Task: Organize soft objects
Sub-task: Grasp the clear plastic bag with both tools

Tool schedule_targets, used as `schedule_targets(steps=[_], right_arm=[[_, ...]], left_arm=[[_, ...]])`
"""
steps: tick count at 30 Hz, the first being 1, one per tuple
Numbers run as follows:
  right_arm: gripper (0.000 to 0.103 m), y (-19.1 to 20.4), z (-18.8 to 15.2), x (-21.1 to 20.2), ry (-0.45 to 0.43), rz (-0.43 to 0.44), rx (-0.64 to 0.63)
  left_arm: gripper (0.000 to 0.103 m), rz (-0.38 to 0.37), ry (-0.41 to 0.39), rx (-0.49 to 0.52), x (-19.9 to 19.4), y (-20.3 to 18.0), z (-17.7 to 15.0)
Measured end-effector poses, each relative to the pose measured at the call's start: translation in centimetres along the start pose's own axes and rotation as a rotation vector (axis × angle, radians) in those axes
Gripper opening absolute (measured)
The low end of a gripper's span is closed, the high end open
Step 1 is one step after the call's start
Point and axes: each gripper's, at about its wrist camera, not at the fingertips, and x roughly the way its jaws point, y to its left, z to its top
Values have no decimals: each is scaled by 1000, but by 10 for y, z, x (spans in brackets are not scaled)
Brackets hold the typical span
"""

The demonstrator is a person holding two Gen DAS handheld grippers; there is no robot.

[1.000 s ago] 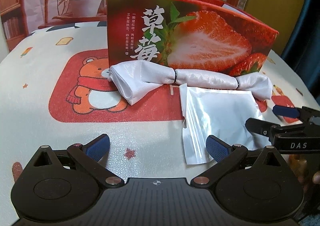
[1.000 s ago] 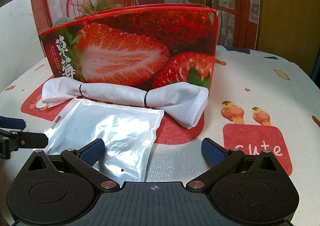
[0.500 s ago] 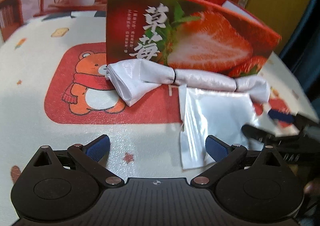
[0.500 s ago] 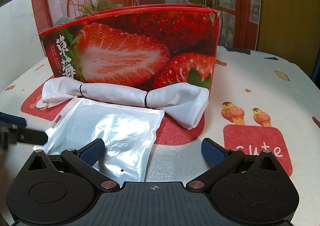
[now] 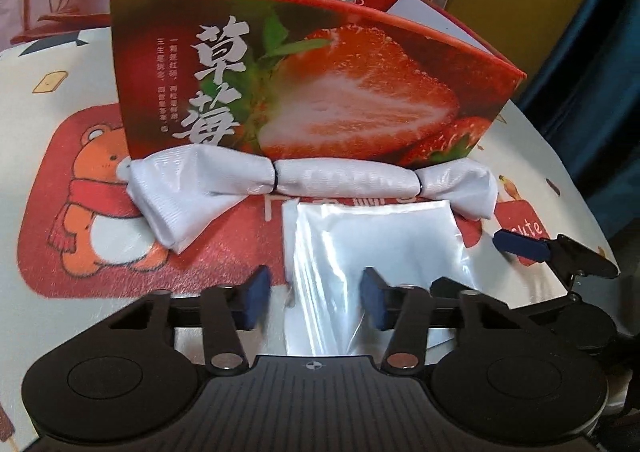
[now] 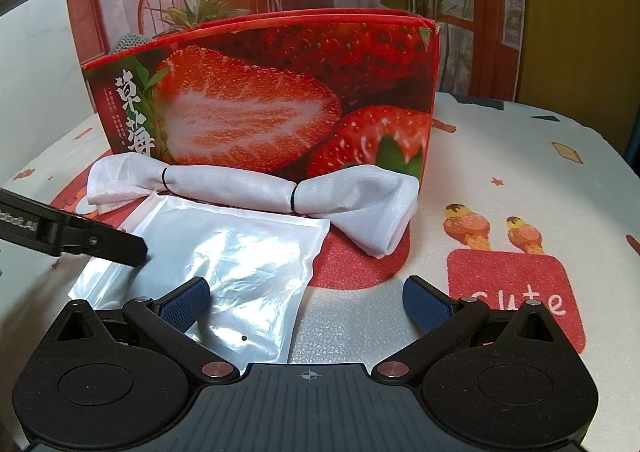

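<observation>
Claws angled down: left claw (image 5: pixel 314 298) closing round plastic bag (image 5: pixel 372 240), right claw (image 6: pixel 304 302) open.

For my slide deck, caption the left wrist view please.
Left tool closing around clear plastic bag, in front of white cloth roll and strawberry box.

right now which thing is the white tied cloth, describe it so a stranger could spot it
Find the strawberry box. The white cloth roll lies along its front foot. Unlike the flat clear plastic bag before it, it is cinched by two black bands.
</observation>
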Motion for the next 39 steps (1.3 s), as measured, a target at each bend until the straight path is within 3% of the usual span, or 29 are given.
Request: schedule_targets(steps=[9,14,20,27,34,39], right_arm=[[103,-1,1,-1,-1,14,8],[103,-2,1,-2,4,58,11],[103,13,0,-3,46,128,-71],[101,7,7,-3,70,164,-6],[86,-2,13,-2,81,165,43],[78,4,13,0,82,154,8]], left_arm=[[22,-39,-29,-49,-2,6,-8],[21,-73,-47,-86,-5,11,-21],[22,-87,-68,-99,-6,14,-28],[22,-125,-89,-134,-7,22,-33],[22,-144,-94,-154,-8,26,-35],[21,-146,-99,-162,-8,27,-36]])
